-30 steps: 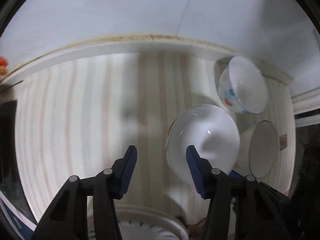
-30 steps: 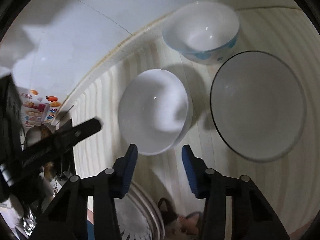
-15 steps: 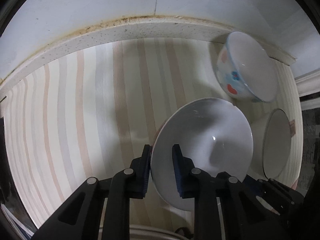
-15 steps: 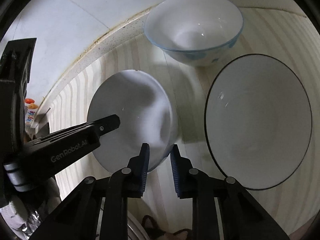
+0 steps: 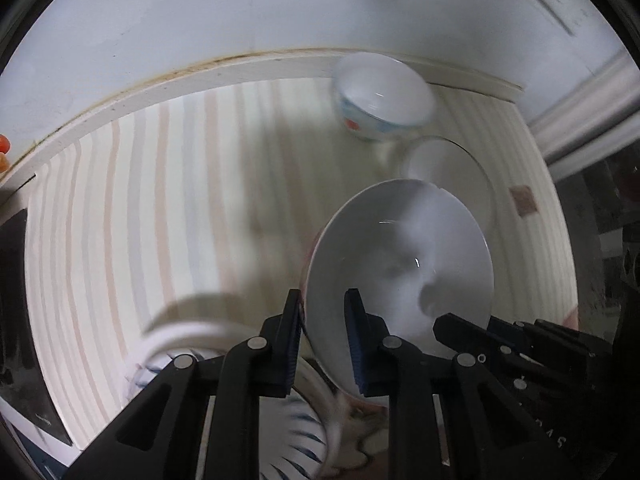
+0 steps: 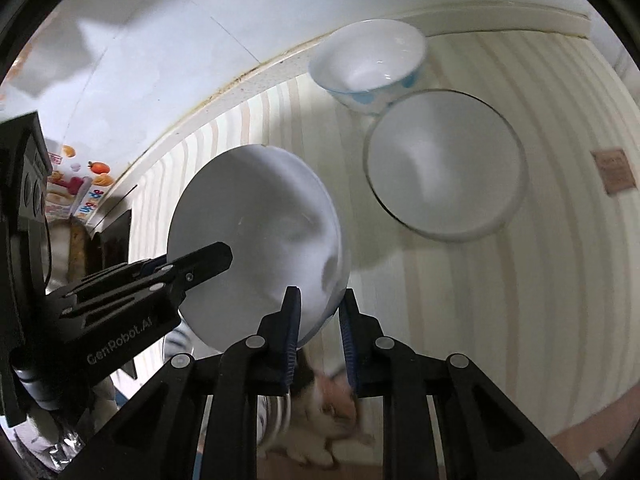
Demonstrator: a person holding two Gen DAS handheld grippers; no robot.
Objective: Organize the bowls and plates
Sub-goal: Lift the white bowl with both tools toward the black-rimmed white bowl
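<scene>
A plain white bowl (image 5: 400,264) (image 6: 256,252) hangs tilted above the striped table, held by its rim from two sides. My left gripper (image 5: 323,300) is shut on the near left part of the rim, one pad inside and one outside. Across the bowl, my right gripper (image 6: 319,296) is shut on the rim in the same way. In the left wrist view the right gripper's fingertip (image 5: 444,322) shows at the bowl's lower right. A blue-striped plate (image 5: 280,420) lies below the bowl at the near edge.
A bowl with blue and red marks (image 5: 380,96) (image 6: 368,64) stands by the back wall. A white bowl with a dark rim (image 5: 448,176) (image 6: 444,164) sits in front of it. A white and orange cat-like shape (image 6: 320,408) shows under the grippers. The striped table (image 5: 160,200) stretches left.
Both grippers went from open to shut on the white bowl's rim. The bowl has since risen off the table, tilted, and come toward the striped plate.
</scene>
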